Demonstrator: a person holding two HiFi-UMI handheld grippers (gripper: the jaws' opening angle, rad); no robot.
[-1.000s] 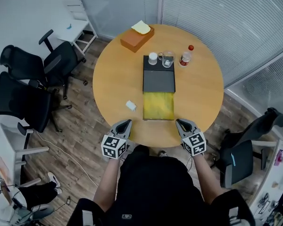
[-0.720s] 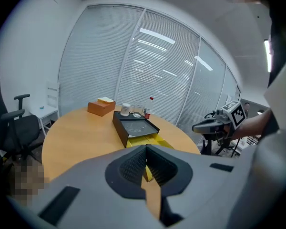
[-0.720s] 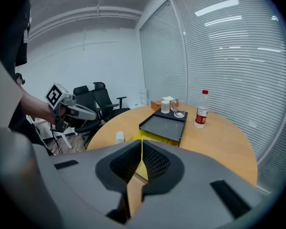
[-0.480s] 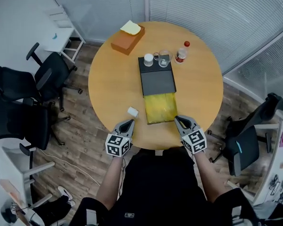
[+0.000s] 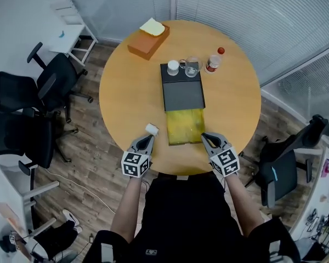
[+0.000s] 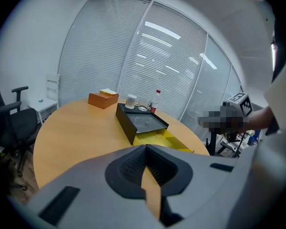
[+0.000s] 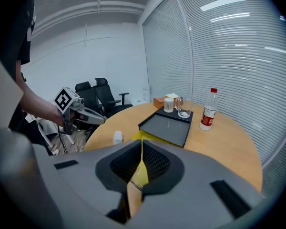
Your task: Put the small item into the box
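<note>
The small white item [image 5: 152, 129] lies on the round wooden table [image 5: 126, 97], left of the open yellow box [image 5: 185, 126]. A black lid [image 5: 182, 86] lies just beyond the box. My left gripper [image 5: 147, 139] is shut and empty, its tips just short of the item. My right gripper [image 5: 206, 138] is shut and empty at the box's near right corner. In the right gripper view the item [image 7: 117, 137] sits near the left gripper [image 7: 97, 119]. The left gripper view shows the lid [image 6: 140, 122] and box [image 6: 164, 138], but its own body hides the item.
An orange tissue box [image 5: 148, 38] stands at the far left of the table. A white cup [image 5: 173, 67], a glass mug [image 5: 191, 67] and a red-capped bottle [image 5: 214, 61] stand behind the lid. Office chairs [image 5: 22, 119] stand on the floor to the left.
Both grippers have moved forward from the table's near edge onto the tabletop. The left one has closed in on the small white item and sunk lower.
</note>
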